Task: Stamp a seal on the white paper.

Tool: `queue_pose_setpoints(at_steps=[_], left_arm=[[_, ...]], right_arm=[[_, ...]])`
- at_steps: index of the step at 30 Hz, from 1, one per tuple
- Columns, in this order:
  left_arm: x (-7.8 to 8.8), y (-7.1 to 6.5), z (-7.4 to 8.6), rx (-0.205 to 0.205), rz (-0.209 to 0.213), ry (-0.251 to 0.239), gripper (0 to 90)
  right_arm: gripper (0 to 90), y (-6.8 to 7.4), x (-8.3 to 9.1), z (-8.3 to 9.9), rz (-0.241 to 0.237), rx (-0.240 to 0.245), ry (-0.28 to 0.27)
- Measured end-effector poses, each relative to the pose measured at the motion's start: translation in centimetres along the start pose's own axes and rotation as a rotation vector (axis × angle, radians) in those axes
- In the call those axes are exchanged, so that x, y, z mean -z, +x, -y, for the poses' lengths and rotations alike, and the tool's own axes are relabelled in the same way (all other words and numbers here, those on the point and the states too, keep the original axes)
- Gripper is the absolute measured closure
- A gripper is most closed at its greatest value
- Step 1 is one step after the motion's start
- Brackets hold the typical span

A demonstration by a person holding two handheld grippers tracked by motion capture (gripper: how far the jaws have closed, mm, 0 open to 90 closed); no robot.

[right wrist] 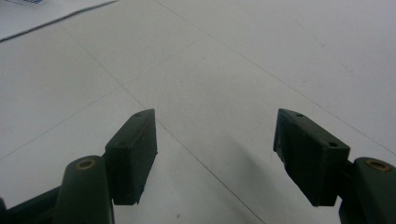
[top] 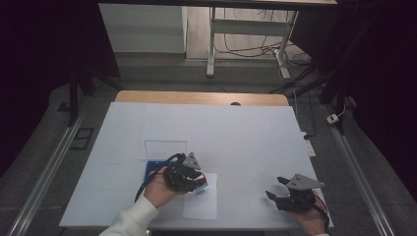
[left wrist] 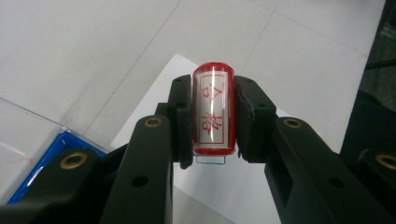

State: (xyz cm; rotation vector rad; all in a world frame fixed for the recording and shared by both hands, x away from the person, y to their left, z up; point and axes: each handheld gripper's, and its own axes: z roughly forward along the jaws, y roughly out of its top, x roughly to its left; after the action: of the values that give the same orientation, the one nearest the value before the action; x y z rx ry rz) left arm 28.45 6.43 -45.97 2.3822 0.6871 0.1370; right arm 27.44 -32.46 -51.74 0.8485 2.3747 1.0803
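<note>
1. The left gripper [left wrist: 213, 116] is clamping a stamp [left wrist: 213, 109] between its two black jaws, one pad pressing on each long side.
2. The stamp is showing as a narrow upright block with rounded corners, red round the rim and glossy across the face.
3. Its face is carrying a thin red frame with red characters stacked one above the other; glare is washing a pale streak down it.
4. A small blue-edged lip is peeping out just under the stamp's lower end.
5. From the high view the left gripper [top: 189, 178] is hanging near the near edge of the table [top: 246, 132], left of centre, above the top of a white sheet [top: 200, 204].
6. A blue tray [top: 153, 169] is lying just left of that gripper, with a clear lid [top: 165, 147] on its far side.
7. The right gripper [right wrist: 215, 158] is sitting with its jaws spread wide and nothing between them.
8. In the high view the right gripper [top: 278, 189] is resting at the near right of the table, well apart from the stamp.
</note>
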Motion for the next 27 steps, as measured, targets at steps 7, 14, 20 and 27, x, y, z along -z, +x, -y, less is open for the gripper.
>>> queue_pose_setpoints(at_steps=[7, 14, 20, 27], left_arm=[[1.0, 0.3, 0.1, 0.011, 0.004, -0.028, 69.8], [2.7, 0.6, 0.0, 0.019, -0.005, -0.06, 69.8], [3.7, 1.2, 0.2, 0.033, -0.008, -0.082, 69.8], [4.6, 1.6, 0.4, 0.043, -0.015, -0.098, 69.8]], right_arm=[[29.8, 0.0, 0.0, 0.0, 0.001, 0.0, 0.002], [29.8, 0.0, -0.1, 0.0, 0.005, -0.004, 0.003], [29.8, 0.0, -0.1, 0.1, 0.001, -0.007, 0.001], [29.8, 0.0, 0.0, 0.1, 0.001, -0.006, 0.002]])
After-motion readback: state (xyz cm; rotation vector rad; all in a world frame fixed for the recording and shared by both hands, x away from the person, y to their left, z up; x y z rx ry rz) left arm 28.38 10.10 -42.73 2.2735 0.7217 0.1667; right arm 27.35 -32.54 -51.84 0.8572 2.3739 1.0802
